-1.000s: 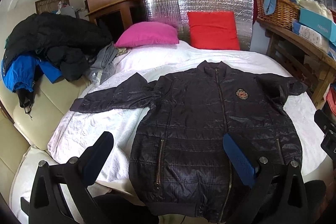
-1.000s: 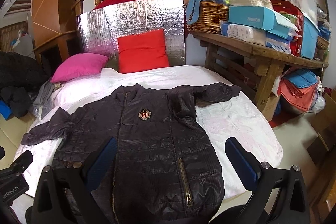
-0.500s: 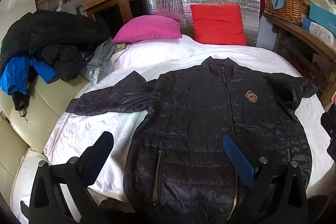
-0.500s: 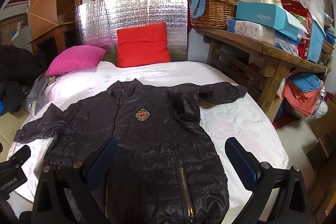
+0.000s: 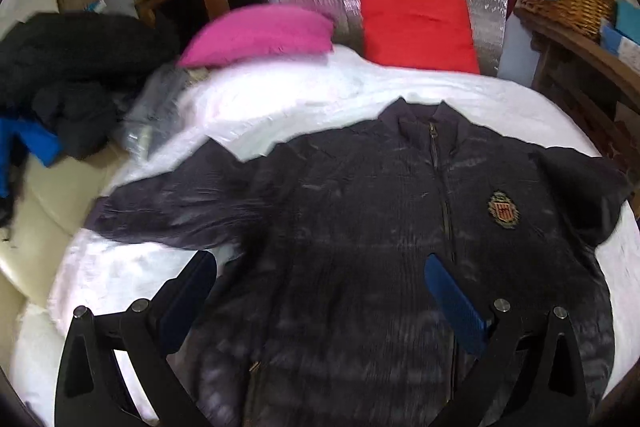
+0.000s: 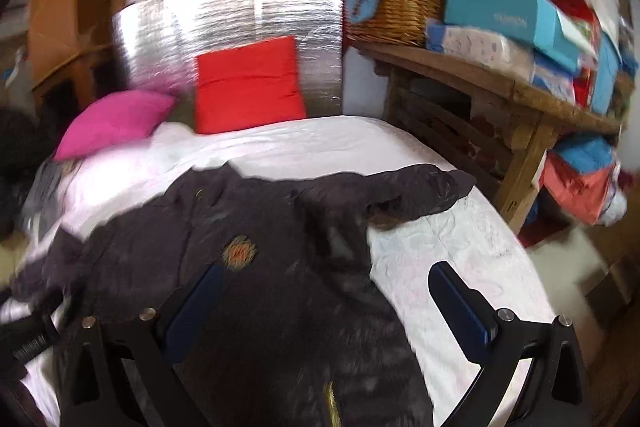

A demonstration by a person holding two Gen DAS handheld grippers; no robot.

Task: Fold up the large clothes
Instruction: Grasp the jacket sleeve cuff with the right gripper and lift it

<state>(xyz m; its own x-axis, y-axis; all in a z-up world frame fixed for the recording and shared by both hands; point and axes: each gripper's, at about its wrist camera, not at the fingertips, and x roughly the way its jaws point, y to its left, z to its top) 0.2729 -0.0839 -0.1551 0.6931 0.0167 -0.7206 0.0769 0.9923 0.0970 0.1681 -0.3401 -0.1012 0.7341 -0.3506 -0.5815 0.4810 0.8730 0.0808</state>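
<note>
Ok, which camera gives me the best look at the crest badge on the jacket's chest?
The left wrist view. There the crest badge on the jacket is fairly sharp, with its red and gold visible. In the right wrist view the same badge is only a motion-blurred orange smudge just above the right gripper.

Bed (image 5: pixel 304 99), white quilted cover. Dark padded jacket (image 5: pixel 360 227) flat on cover, front up, zipped, sleeves spread. Pink pillow (image 5: pixel 260 35) and red cushion (image 5: pixel 416 27) at head end.
</note>
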